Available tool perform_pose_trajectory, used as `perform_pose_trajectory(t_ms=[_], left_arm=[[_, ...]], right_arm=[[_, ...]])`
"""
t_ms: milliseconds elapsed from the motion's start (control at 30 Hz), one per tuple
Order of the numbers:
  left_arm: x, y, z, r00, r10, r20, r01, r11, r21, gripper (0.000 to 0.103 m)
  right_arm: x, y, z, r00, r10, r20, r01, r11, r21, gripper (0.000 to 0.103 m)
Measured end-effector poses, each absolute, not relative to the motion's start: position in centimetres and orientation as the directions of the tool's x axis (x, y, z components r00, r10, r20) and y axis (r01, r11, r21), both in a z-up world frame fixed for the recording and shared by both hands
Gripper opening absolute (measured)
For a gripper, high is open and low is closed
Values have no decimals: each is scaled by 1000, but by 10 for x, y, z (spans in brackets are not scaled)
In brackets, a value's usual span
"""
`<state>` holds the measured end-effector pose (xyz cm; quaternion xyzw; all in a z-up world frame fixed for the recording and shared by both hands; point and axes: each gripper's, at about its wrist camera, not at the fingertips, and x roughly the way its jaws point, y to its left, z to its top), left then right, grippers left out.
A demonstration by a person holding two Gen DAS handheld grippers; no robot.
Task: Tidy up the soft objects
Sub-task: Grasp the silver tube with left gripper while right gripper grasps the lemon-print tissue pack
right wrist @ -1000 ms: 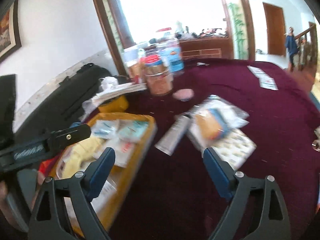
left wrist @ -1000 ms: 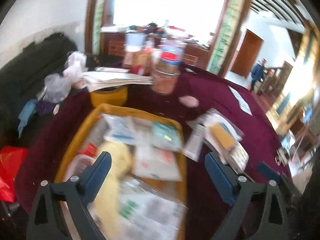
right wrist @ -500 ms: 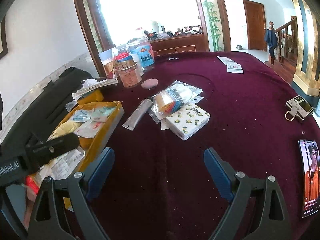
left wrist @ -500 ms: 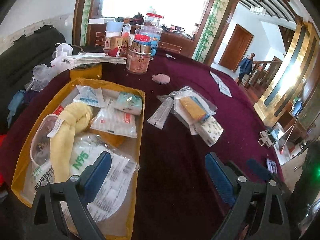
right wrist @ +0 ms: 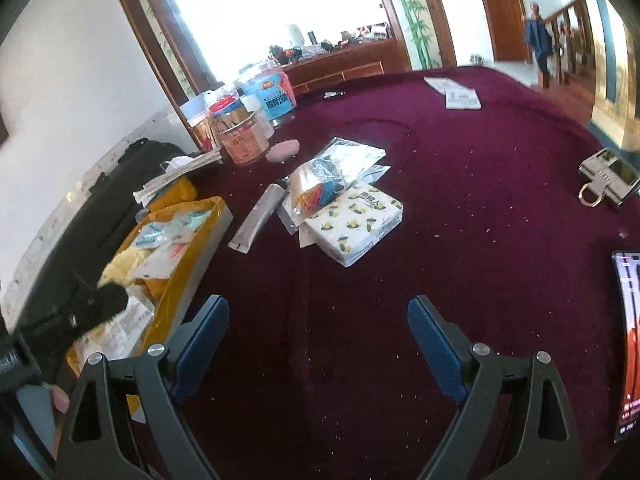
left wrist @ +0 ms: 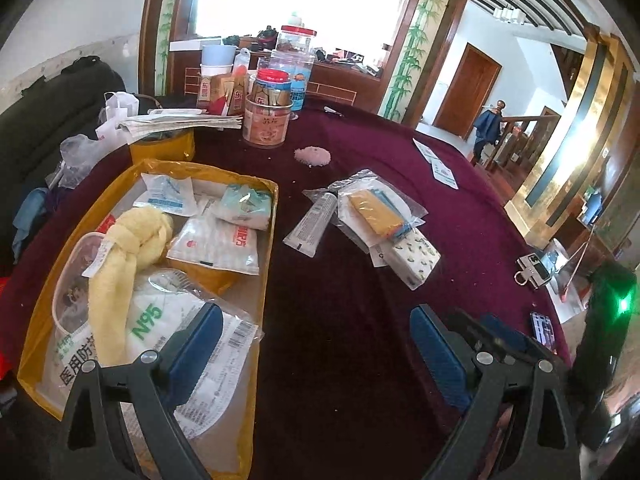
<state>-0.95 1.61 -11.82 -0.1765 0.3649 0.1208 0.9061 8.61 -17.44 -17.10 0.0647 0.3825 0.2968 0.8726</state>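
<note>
A yellow-lined box (left wrist: 268, 240) (right wrist: 218, 210) at the left holds a knotted yellow towel (left wrist: 120, 248), an N95 mask pack (left wrist: 160, 320) and several small packets. Right of it on the maroon cloth lie a silver tube (left wrist: 312, 220) (right wrist: 258, 216), a clear bag with yellow cloths (left wrist: 376, 208) (right wrist: 320, 188) and a lemon-print tissue pack (left wrist: 416, 256) (right wrist: 356, 220). My left gripper (left wrist: 316, 344) hovers open over the box's near right edge. My right gripper (right wrist: 318, 340) stands open above bare cloth, nearer than the tissue pack. Both hold nothing.
Jars and bottles (left wrist: 272, 112) (right wrist: 240, 136) crowd the far side, with a small pink pad (left wrist: 312, 156) in front and papers (left wrist: 180, 120) to the left. Phones (right wrist: 628, 340) and a keyed device (right wrist: 604, 180) lie at the right. A person (right wrist: 538, 40) stands by the stairs.
Both grippers have drawn back and risen from the box and items, so more of the table shows. Both stay open. No object has moved.
</note>
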Motion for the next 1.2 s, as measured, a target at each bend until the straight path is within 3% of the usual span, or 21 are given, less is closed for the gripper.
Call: perform_pose_trajectory(t_ms=[267,533,767,867,1200], left_arm=[[-7,22,-124,707,46,-705,-331,903,-273,97],[-15,36,-116,729,50,-682,-332,898,-289,97],[-15,37,-111,742,62,-667,-326,903,-279,97],[-10,36,-108,740,60,-669,-320,907,-273,97],[61,27,-86,681,19,-732,-221,958,-181,96]], right_arm=[[147,-148,-173,462,540,-704,-449,827,340,90],[204,-120,-188,421,460,-782,-286,885,367,89],[206,-101,-197,493,288,-821,-233,953,195,64],[191,-117,-197,473,345,-811,-259,934,246,59],[153,-178,-205,466,508,-725,-274,861,428,57]])
